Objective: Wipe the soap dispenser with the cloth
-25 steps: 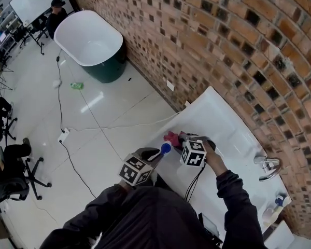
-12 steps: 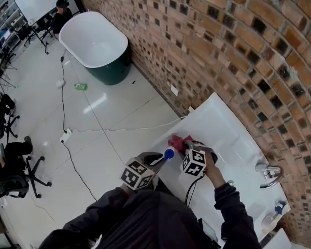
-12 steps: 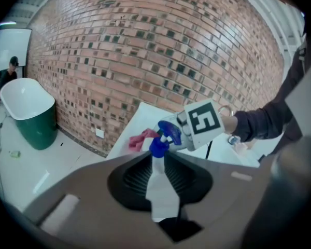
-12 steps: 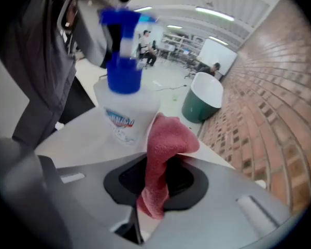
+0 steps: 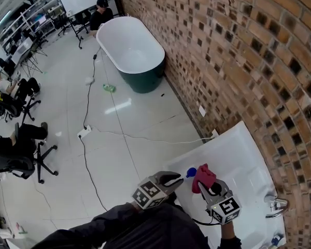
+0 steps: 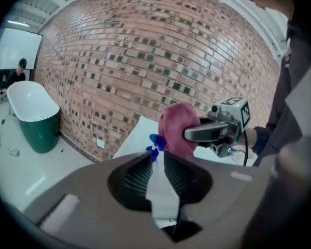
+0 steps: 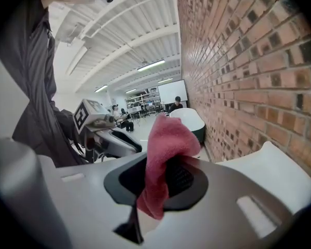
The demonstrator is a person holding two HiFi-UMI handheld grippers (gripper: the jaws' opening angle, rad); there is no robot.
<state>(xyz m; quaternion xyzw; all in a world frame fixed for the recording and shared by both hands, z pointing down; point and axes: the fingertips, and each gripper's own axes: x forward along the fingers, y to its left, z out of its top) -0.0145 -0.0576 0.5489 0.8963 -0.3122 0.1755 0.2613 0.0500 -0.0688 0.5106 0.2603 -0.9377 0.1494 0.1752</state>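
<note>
The soap dispenser [image 6: 160, 193] is a white bottle with a blue pump [image 6: 156, 140]. My left gripper [image 6: 155, 162] is shut on its body, and it is held up in front of the basin. In the head view only the pump [image 5: 191, 172] shows past the left gripper [image 5: 175, 179]. A pink cloth [image 7: 163, 149] hangs bunched between the pads of my right gripper [image 7: 163, 171], which is shut on it. Seen from the head, the cloth [image 5: 203, 176] is lifted right beside the pump, with the right gripper [image 5: 211, 189] just below it. From the left gripper view the cloth [image 6: 176, 128] sits just behind the pump.
A white basin counter [image 5: 238, 157] runs along the brick wall [image 5: 238, 61], with a chrome tap [image 5: 274, 205] at its right. A white and green bathtub [image 5: 129, 48] stands further back. A cable [image 5: 109, 134] crosses the floor; seated people and chairs are at the far left.
The right gripper has risen off the basin with the cloth and rolled over. The left gripper has lifted the dispenser slightly. The head view has swung up toward the room.
</note>
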